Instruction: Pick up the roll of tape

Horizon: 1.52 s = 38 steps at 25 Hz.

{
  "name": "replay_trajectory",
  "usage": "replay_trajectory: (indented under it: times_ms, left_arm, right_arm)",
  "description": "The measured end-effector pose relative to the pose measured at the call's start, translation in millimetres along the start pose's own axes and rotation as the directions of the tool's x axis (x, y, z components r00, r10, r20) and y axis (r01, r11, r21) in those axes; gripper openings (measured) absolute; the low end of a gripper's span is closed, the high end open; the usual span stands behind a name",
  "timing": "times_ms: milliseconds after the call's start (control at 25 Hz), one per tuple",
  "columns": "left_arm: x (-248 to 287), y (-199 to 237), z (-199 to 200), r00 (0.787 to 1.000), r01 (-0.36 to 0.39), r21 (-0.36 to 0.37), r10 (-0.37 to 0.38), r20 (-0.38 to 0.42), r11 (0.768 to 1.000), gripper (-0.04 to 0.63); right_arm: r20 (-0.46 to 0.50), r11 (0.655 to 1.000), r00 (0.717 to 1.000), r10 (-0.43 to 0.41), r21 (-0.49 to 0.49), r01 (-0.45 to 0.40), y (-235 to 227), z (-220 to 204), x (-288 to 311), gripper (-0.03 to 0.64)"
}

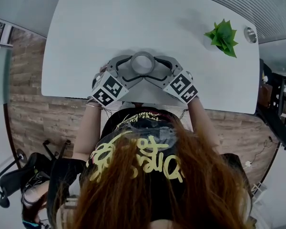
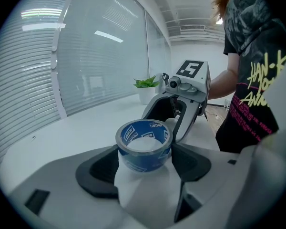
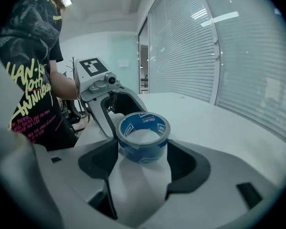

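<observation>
A roll of blue tape (image 1: 143, 63) stands flat on the white table (image 1: 109, 23) close to its near edge. My left gripper (image 1: 136, 67) reaches it from the left and my right gripper (image 1: 150, 67) from the right, so their jaws ring it. In the left gripper view the tape (image 2: 144, 144) sits at the jaw tips of the left gripper (image 2: 145, 162), both dark pads against its sides, with the right gripper (image 2: 181, 109) just behind. In the right gripper view the tape (image 3: 143, 137) lies likewise between the pads of the right gripper (image 3: 142, 159).
A small green plant (image 1: 223, 36) stands at the table's far right, next to a round cable hole (image 1: 250, 34). Window blinds run along the far side. A person's torso is close behind both grippers. Dark gear lies on the floor at left (image 1: 19, 180).
</observation>
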<state>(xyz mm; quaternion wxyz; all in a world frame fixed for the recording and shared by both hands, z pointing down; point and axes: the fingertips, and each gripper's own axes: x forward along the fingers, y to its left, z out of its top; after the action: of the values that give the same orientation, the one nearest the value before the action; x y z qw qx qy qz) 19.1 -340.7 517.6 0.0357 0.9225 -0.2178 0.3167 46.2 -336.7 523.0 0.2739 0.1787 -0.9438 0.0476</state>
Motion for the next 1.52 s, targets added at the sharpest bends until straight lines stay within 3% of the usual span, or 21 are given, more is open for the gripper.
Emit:
replay_trajectory:
  times_ms: [280,1000,1520]
  left_arm:
    - [-11.0,0.3,19.3,0.998,0.005,-0.016,-0.004,0.063,1.0,0.342]
    - [-83.2,18.3,111.9,0.972,-0.065,0.057,0.05,0.23,0.996,0.341]
    - [-124.5,28.6,164.0,0.92,-0.082,0.023,0.067,0.386,0.996,0.339]
  right_arm:
    - [0.045,1.0,0.999,0.013,0.006,-0.013,-2.9,19.6,-13.4,0.325]
    - [0.18,1.0,0.984,0.022,-0.021,-0.018,-11.6,121.9,-67.4,0.325]
    - [0.326,0.997,0.945,0.032,-0.078,-0.006,-15.8,185.7,-103.0,0.325]
